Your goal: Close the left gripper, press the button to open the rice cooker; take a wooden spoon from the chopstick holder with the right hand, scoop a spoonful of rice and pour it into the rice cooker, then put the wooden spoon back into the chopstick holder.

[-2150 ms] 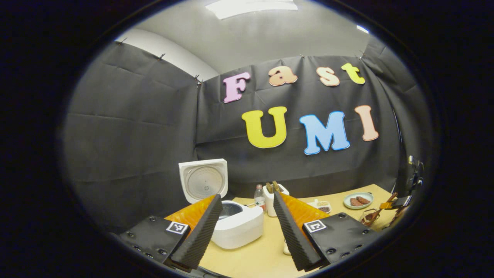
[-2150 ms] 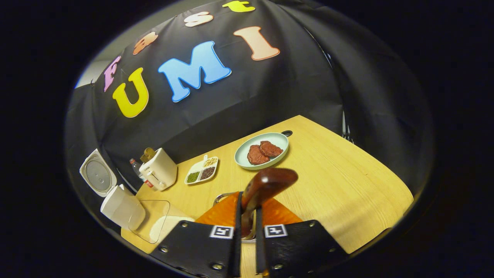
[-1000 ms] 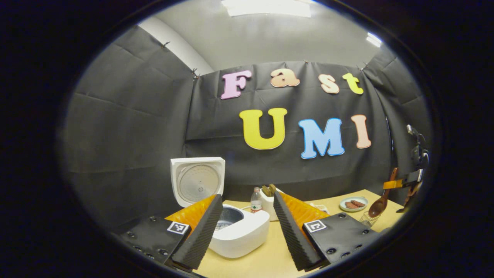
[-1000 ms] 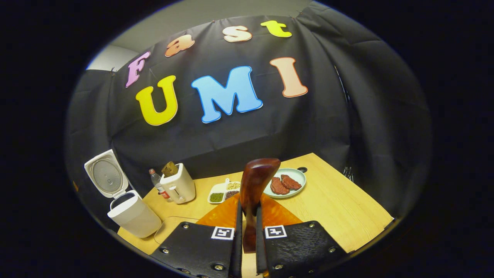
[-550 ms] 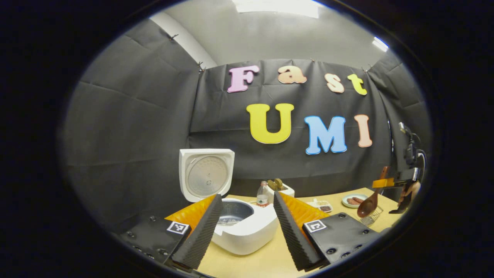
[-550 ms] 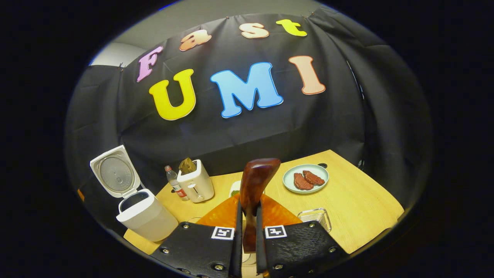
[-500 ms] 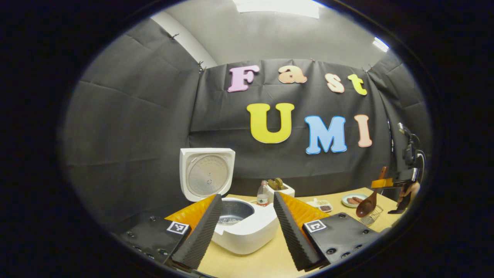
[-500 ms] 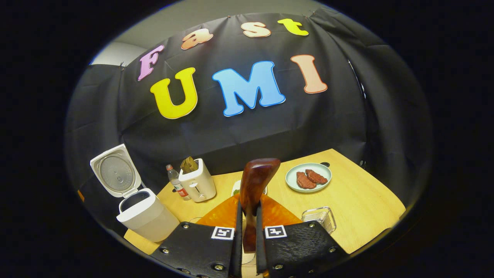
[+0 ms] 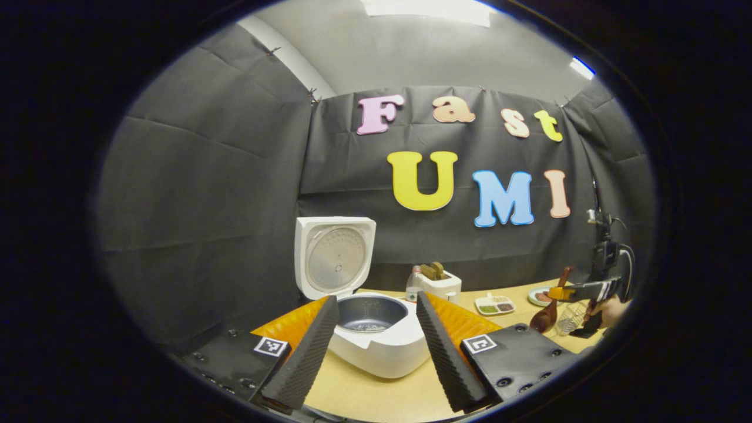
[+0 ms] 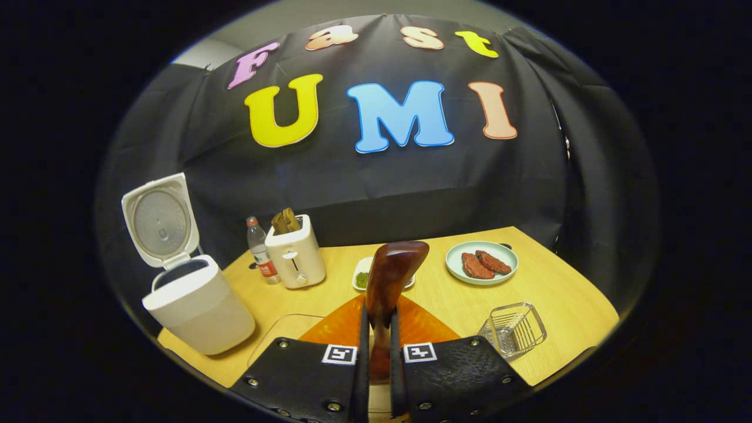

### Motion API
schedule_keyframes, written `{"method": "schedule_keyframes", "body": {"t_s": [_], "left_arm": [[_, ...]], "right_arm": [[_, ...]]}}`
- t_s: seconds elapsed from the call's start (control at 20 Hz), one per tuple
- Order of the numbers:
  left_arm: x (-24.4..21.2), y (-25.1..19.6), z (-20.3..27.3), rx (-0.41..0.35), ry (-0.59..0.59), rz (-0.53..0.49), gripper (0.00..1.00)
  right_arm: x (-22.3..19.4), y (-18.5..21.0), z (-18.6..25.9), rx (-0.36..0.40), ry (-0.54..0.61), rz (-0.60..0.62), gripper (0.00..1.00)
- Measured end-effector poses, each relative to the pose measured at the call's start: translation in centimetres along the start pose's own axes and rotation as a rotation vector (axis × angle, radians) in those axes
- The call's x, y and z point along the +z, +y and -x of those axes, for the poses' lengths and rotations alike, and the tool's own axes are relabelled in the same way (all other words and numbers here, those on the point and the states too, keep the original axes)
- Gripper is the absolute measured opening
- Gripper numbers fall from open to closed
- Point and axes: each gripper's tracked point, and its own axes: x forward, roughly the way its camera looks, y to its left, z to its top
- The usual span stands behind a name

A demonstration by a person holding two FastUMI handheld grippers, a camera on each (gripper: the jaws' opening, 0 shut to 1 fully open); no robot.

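Note:
The white rice cooker (image 9: 382, 346) stands open with its lid (image 9: 335, 261) upright and its dark inner pot (image 9: 367, 308) showing. My left gripper (image 9: 376, 358) is open, its fingers on either side of the cooker's front, not touching it. My right gripper (image 10: 376, 352) is shut on the wooden spoon (image 10: 390, 279), whose rounded end rises between the fingers. In the left gripper view the right gripper (image 9: 581, 291) is at the far right, held by a hand, with the spoon (image 9: 543, 317) hanging below it. The cooker (image 10: 197, 311) stands at the left in the right gripper view.
On the wooden table (image 10: 558, 294) stand a toaster (image 10: 294, 255), a bottle (image 10: 257, 241), a divided dish (image 10: 361, 280), a plate with meat (image 10: 482, 261), a wire basket (image 10: 516, 329) and a clear container (image 10: 282, 332) by my right fingers.
The right gripper has carried the spoon up and then leftward and lower, turning toward the cooker. The left gripper has shifted so that the cooker sits between its fingers.

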Motion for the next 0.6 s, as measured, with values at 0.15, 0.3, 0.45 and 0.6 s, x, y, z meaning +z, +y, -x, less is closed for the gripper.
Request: {"method": "schedule_keyframes", "body": {"t_s": [0.15,0.3,0.45,0.6], "left_arm": [[-0.2,1.1,-0.1,0.005,0.01,-0.022,0.94],[-0.5,1.5,-0.4,0.0,0.016,-0.028,0.92],[-0.1,1.4,-0.8,0.0,0.016,-0.035,0.94],[0.4,0.8,-1.0,-0.01,0.006,-0.04,0.93]], "right_arm": [[-1.1,-0.1,-1.5,-0.05,-0.01,0.081,0.14],[-3.1,0.7,-2.6,-0.063,0.03,0.1,0.15],[-3.2,2.1,-2.7,-0.044,0.03,0.082,0.14],[-4.0,4.2,-2.7,0.011,0.062,0.04,0.15]]}}
